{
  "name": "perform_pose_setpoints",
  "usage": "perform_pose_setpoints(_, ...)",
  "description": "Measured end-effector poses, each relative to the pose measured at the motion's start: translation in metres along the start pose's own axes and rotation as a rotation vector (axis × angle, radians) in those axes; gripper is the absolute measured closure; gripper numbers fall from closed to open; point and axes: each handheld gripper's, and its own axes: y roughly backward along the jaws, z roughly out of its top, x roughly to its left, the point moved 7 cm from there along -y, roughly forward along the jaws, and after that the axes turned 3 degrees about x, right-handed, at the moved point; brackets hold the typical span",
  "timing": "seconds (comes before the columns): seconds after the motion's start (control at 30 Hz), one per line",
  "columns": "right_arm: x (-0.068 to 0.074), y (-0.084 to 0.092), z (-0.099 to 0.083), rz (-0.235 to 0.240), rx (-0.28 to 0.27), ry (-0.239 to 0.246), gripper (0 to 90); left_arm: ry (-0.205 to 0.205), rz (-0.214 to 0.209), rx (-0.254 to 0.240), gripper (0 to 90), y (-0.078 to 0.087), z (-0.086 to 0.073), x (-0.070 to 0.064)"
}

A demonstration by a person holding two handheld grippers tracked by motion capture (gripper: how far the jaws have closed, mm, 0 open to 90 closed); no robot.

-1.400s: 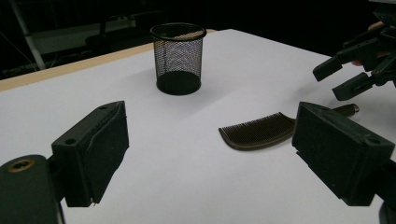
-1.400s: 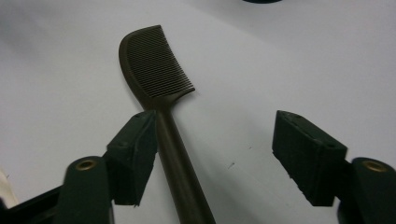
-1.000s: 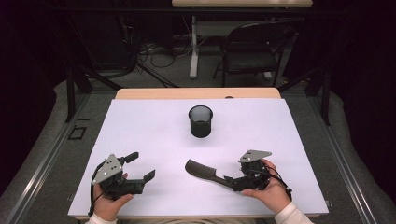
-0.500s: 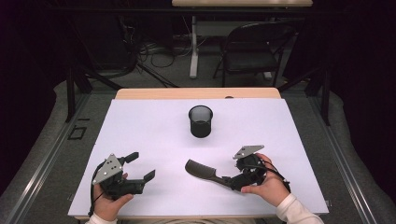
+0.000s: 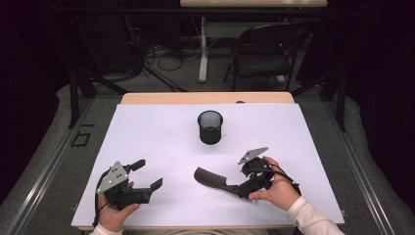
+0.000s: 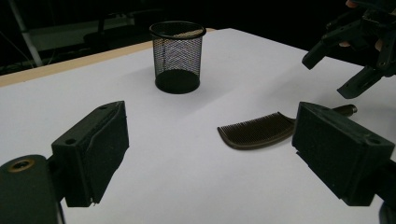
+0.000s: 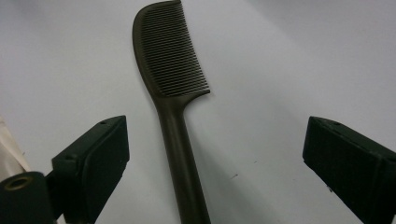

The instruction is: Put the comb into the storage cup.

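Our right gripper has its jaws spread wide, and they have just been opening; the comb handle runs up between them in the right gripper view, clear of both pads, so nothing is gripped. In the high view the right hand has shifted slightly compared with a second ago, while the comb sits in the same spot flat on the desk, teeth end toward the middle, handle toward the right gripper. We read that as either a fresh release or a pre-grasp line-up; the frames alone don't settle which. Our left gripper has jaws wide apart as well, holding nothing, parked on the near left of the desk and unchanged from a second ago. From the left gripper view the comb lies just past its right jaw, with the mesh cup upright farther back, well apart from the comb. The cup looks empty from above. If the comb is meant for the cup, that step is not yet done: the right jaws need to close on the handle before any lift.
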Motion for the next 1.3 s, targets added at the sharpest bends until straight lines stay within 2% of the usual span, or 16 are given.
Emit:
perform_pose_setpoints(0.2, 0.003, -0.005, 0.002, 0.012, 0.053, 0.027, 7.9, 0.0, 0.001, 0.0, 11.1, 0.0, 0.0, 0.0)
perform_pose_setpoints(0.57, 0.011, -0.016, 0.007, 0.02, 0.1, 0.076, 10.2, -0.003, -0.002, 0.001, 11.1, 0.0, 0.0, 0.0)
perform_pose_setpoints(0.8, 0.015, -0.022, 0.007, 0.019, 0.15, 0.141, 14.8, -0.003, -0.001, 0.001, 11.1, 0.0, 0.0, 0.0)
perform_pose_setpoints(0.97, 0.016, -0.026, 0.007, 0.012, 0.166, 0.173, 15.6, -0.003, -0.002, 0.002, 11.1, 0.0, 0.0, 0.0)
perform_pose_setpoints(1.3, 0.016, -0.031, 0.007, -0.008, 0.189, 0.205, 19.0, -0.004, -0.008, 0.004, 11.9, 0.0, 0.0, -0.001)
